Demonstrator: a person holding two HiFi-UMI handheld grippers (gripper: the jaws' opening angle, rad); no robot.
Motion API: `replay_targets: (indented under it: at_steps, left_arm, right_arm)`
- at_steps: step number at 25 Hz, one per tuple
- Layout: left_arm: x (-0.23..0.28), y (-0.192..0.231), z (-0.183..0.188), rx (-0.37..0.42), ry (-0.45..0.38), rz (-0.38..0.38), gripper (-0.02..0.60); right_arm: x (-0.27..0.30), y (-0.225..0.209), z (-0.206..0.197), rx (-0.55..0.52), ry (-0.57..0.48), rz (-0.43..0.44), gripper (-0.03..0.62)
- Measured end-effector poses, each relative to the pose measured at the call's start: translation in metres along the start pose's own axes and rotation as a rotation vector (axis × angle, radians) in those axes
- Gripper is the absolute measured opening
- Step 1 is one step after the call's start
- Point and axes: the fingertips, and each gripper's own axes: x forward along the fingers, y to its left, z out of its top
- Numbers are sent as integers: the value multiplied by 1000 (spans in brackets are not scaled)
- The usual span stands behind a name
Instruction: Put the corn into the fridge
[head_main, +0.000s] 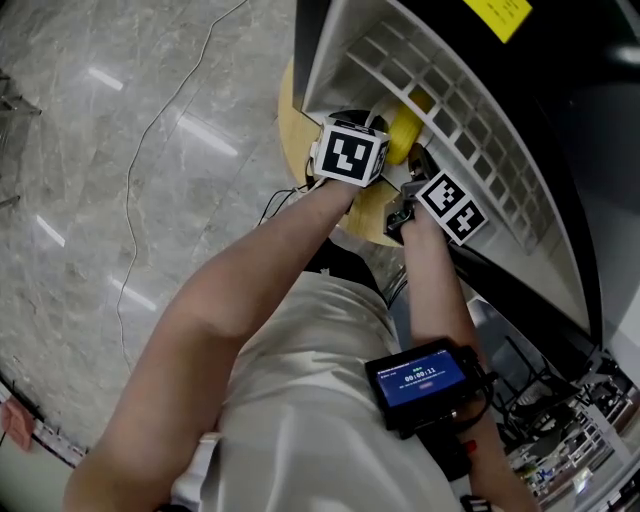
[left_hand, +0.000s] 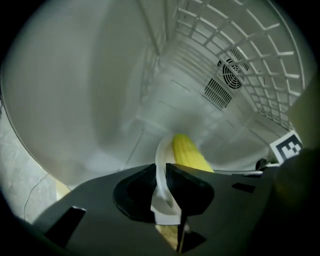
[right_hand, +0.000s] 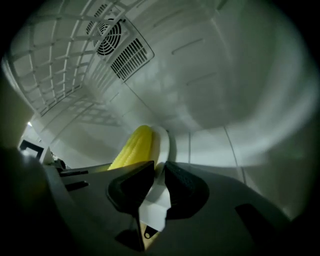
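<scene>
A yellow corn cob (left_hand: 189, 154) lies on a white plate (left_hand: 161, 150) inside the white fridge (left_hand: 100, 100). My left gripper (left_hand: 160, 168) is shut on one part of the plate's rim. My right gripper (right_hand: 159, 168) is shut on another part of the rim (right_hand: 161, 145), with the corn (right_hand: 132, 147) just left of its jaws. In the head view the corn (head_main: 405, 135) shows between the left gripper's marker cube (head_main: 350, 152) and the right gripper's marker cube (head_main: 452, 207). Both sets of jaws are hidden there.
A white wire shelf (head_main: 450, 90) stands above the corn. A round fan grille and vent (right_hand: 112, 35) sit on the fridge's back wall. A round wooden table (head_main: 288, 130) stands beside the fridge. A cable (head_main: 150, 150) runs over the marble floor.
</scene>
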Motion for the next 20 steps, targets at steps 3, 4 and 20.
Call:
replay_targets:
  at_steps: [3,4,20]
  left_arm:
    - [2,-1,-2,34,11,9,49]
    - [2,-1,-3,45,16,8,49]
    - [15,0,2,156,53,28,63]
  right_arm:
    - [-1,-2,-1,-16,5,-22,55]
    - [-2,-2,-2,-24,7,-30,55]
    - [3,2,7,-130,5,-74,64]
